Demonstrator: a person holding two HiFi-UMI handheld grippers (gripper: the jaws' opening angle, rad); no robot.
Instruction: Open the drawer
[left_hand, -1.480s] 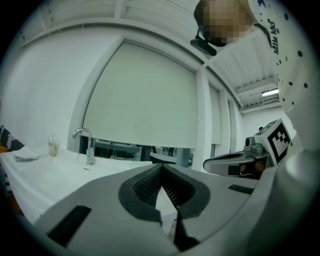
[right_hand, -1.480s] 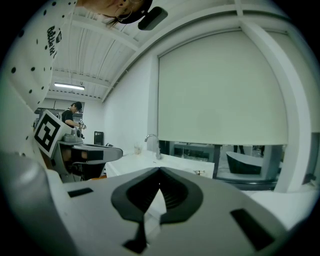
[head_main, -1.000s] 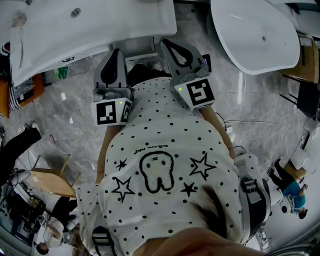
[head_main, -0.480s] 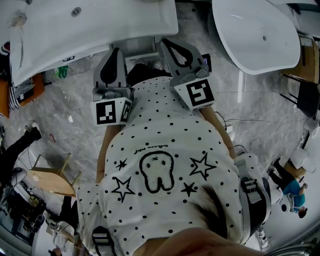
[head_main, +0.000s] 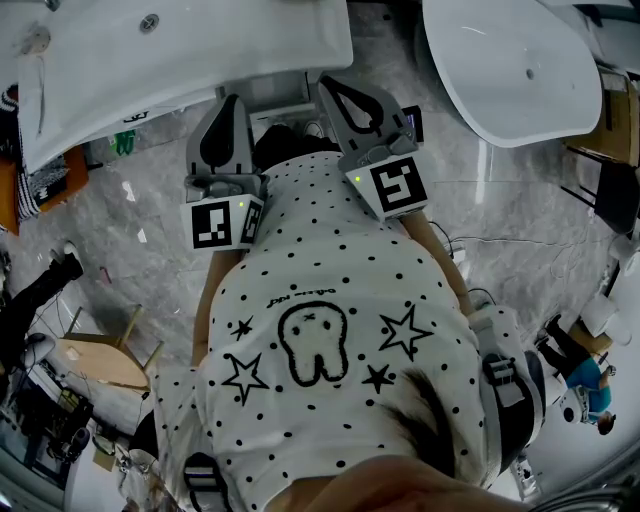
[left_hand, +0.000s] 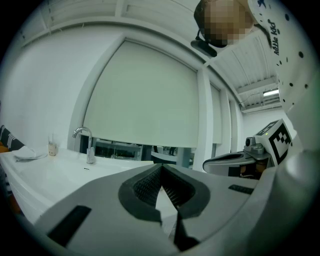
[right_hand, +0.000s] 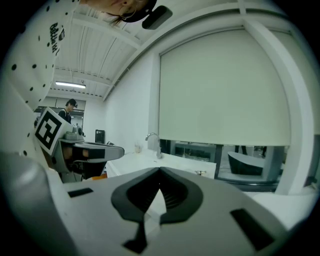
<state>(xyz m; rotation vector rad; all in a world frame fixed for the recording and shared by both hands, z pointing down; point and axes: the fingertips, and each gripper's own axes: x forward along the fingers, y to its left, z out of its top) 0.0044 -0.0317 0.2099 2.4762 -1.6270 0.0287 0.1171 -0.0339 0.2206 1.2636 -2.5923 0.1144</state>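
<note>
Though small script on the shirt (head_main: 330, 300) is illegible, left gripper (left_hand: 161, 165) jaws pressed together, empty, right gripper (right_hand: 160, 170) likewise.

Head view looks steeply down; both gripper views face the faucet (left_hand: 90, 151).

Head view, 9 o'clock edge: the bystander's dark limb (head_main: 45, 285) now shows thinner and sits drawn in toward the frame edge. A second ago it lay broader across the marble floor (head_main: 150, 290).

10 o'clock: a bright fleck (head_main: 128, 190) shows on the floor where none showed before.

7 o'clock: the figures below the wooden stool (head_main: 100, 362) have shifted about. They are too small to say how.
</note>
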